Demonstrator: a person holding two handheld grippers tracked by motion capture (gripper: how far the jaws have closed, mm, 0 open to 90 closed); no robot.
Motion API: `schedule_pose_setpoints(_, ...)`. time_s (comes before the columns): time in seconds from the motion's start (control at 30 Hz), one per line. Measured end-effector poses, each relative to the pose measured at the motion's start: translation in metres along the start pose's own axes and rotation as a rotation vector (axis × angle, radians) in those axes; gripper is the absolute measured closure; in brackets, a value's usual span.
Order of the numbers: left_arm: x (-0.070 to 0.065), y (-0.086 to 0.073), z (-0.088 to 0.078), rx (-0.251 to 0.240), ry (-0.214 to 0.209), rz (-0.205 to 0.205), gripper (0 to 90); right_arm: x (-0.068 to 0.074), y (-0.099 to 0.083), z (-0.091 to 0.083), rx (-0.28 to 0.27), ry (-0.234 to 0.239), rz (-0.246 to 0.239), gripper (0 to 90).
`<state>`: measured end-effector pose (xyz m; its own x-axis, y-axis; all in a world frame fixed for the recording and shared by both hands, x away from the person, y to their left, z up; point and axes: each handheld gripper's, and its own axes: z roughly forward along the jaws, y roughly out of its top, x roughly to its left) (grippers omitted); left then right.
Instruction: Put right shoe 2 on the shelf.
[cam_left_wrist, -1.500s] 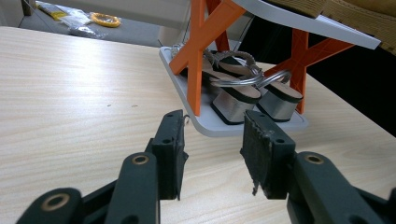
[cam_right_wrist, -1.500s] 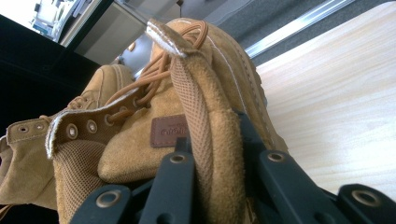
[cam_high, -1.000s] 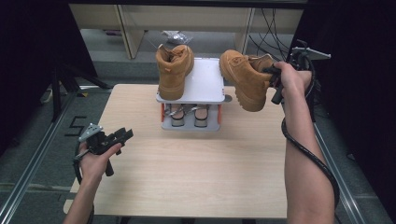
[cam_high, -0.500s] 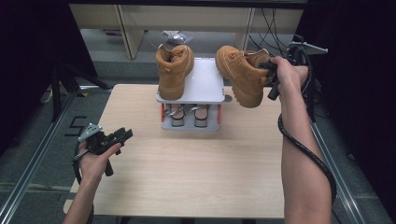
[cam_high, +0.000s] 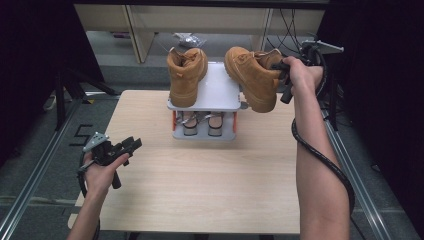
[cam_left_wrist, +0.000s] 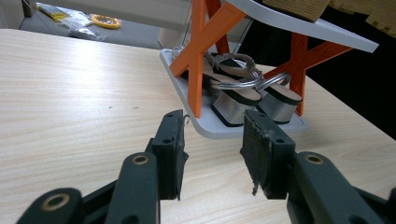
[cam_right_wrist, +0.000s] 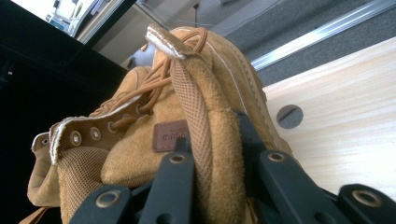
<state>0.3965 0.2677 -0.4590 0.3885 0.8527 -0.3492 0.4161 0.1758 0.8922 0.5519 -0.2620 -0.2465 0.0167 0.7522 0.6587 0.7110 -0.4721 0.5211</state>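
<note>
The right gripper (cam_high: 284, 67) pinches the collar of a tan boot (cam_high: 251, 76) and holds it in the air beside the top of the grey shoe rack (cam_high: 220, 92), where the other boot (cam_high: 186, 75) stands, while the left gripper (cam_high: 131, 145) hangs open and empty over the bench (cam_high: 200, 175).

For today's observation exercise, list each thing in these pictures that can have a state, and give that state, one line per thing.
Right gripper: shut on the collar of the held boot.
Held boot: lifted, tilted, above the rack's right edge.
Second boot: upright on the rack's top shelf.
Shoe rack: standing on the table; sandals on lower shelf.
Sandals: paired, side by side.
Left gripper: open, empty, above the table.
</note>
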Motion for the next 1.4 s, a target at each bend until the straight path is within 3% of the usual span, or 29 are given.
schedule_pose_setpoints(0.23,0.001,0.000,-0.001,0.000,0.001,0.002,58.3,0.009,-0.002,0.007,0.011,0.003,-0.006,81.0)
schedule_pose_setpoints(0.27,0.001,0.000,-0.001,-0.001,0.001,0.002,58.3,0.009,-0.002,0.008,0.014,-0.002,-0.027,81.0)
schedule_pose_setpoints(0.33,0.001,0.000,-0.001,0.000,0.000,0.002,58.3,0.012,-0.003,0.011,0.020,0.005,-0.007,81.0)
schedule_pose_setpoints(0.4,0.001,0.000,0.000,-0.001,-0.002,-0.001,58.3,0.014,-0.004,0.014,0.016,0.008,-0.021,80.9)
schedule_pose_setpoints(0.67,0.000,0.001,-0.001,-0.004,-0.001,-0.001,58.3,0.025,-0.008,0.023,0.036,0.022,-0.003,80.8)
schedule_pose_setpoints(0.77,0.001,0.002,-0.002,-0.005,0.000,-0.003,58.4,0.027,-0.009,0.027,0.027,0.023,-0.023,80.8)
schedule_pose_setpoints(0.8,0.001,0.002,-0.002,-0.008,-0.002,-0.004,58.4,0.029,-0.010,0.028,0.039,0.023,-0.008,80.8)
schedule_pose_setpoints(0.83,0.001,0.002,-0.002,-0.010,-0.002,-0.004,58.4,0.029,-0.010,0.030,0.027,0.022,-0.028,80.8)
schedule_pose_setpoints(0.87,0.001,0.002,-0.002,-0.010,-0.002,-0.004,58.4,0.030,-0.011,0.031,0.030,0.025,-0.008,80.7)
schedule_pose_setpoints(0.97,0.001,0.002,-0.002,-0.009,-0.001,-0.005,58.4,0.030,-0.012,0.035,0.029,0.021,-0.022,80.6)
schedule_pose_setpoints(1.4,0.001,0.001,-0.001,-0.004,-0.001,-0.004,58.3,0.030,-0.016,0.047,0.024,-0.002,-0.002,78.0)
